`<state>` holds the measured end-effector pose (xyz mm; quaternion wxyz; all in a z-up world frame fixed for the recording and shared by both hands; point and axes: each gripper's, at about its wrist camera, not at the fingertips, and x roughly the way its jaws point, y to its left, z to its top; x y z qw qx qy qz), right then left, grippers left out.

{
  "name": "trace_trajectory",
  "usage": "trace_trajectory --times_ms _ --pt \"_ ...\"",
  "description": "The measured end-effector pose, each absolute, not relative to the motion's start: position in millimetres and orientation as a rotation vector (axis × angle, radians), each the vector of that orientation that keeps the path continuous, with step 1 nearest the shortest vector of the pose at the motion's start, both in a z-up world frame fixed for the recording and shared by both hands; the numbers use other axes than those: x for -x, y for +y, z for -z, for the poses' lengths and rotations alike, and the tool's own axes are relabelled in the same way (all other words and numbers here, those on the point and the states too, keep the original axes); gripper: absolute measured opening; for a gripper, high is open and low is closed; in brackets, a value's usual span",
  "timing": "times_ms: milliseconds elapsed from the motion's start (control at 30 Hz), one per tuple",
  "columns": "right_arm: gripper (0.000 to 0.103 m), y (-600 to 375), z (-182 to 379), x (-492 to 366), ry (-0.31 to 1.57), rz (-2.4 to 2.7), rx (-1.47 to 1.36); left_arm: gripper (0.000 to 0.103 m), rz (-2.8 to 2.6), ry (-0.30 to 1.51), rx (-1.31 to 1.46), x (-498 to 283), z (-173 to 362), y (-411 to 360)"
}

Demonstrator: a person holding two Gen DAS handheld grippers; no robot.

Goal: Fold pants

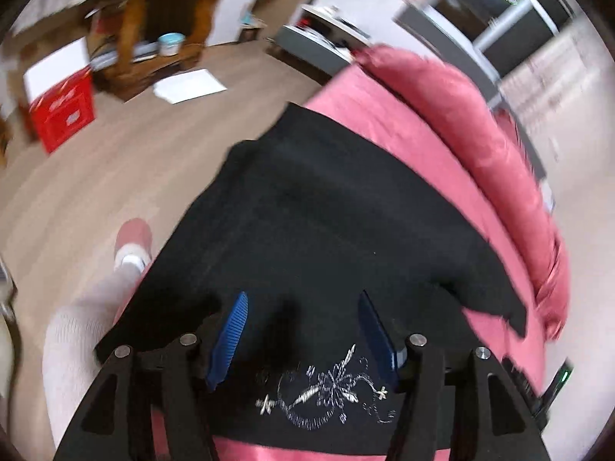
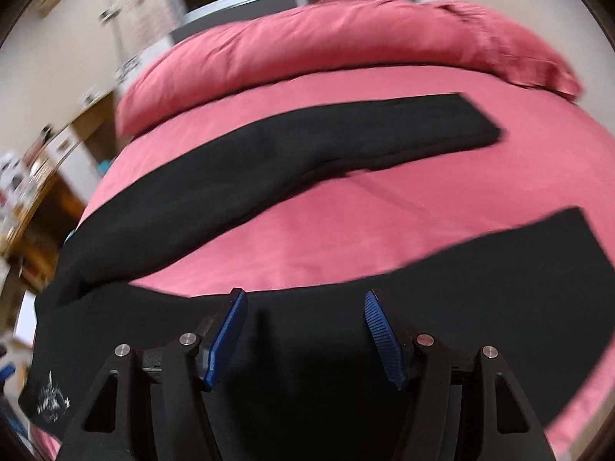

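Black pants point(image 2: 215, 188) lie spread on a pink bed point(image 2: 346, 230), legs apart in a V. One leg point(image 2: 384, 130) runs toward the pillows, the other point(image 2: 499, 269) lies near the front edge. The waist end with silver embroidery point(image 1: 326, 392) sits under my left gripper point(image 1: 303, 299), which is open above the cloth and holds nothing. The embroidery also shows at the lower left of the right wrist view point(image 2: 52, 399). My right gripper point(image 2: 303, 299) is open just above the near leg, holding nothing.
A long pink pillow point(image 2: 326, 38) lies along the far side of the bed. In the left wrist view a wood floor point(image 1: 96, 176) holds a red crate point(image 1: 61, 111), white paper point(image 1: 188, 86) and a wooden shelf point(image 1: 161, 27). A person's leg and pink slipper point(image 1: 132, 238) stand beside the bed.
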<state>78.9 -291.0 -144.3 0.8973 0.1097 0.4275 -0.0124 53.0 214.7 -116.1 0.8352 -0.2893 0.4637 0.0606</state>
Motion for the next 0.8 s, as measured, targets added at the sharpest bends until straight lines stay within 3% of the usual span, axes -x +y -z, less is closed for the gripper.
trace_trajectory --times_ms 433,500,800 --pt "0.067 -218.8 175.3 -120.1 0.857 -0.004 -0.064 0.062 -0.13 0.987 0.502 -164.7 115.2 232.6" --pt "0.072 -214.3 177.6 -119.5 0.836 -0.002 -0.047 0.067 -0.135 0.99 0.507 -187.5 118.9 244.8" --pt "0.079 -211.2 184.8 -116.8 0.816 -0.002 -0.037 0.078 -0.135 1.008 0.658 -282.1 153.1 305.1"
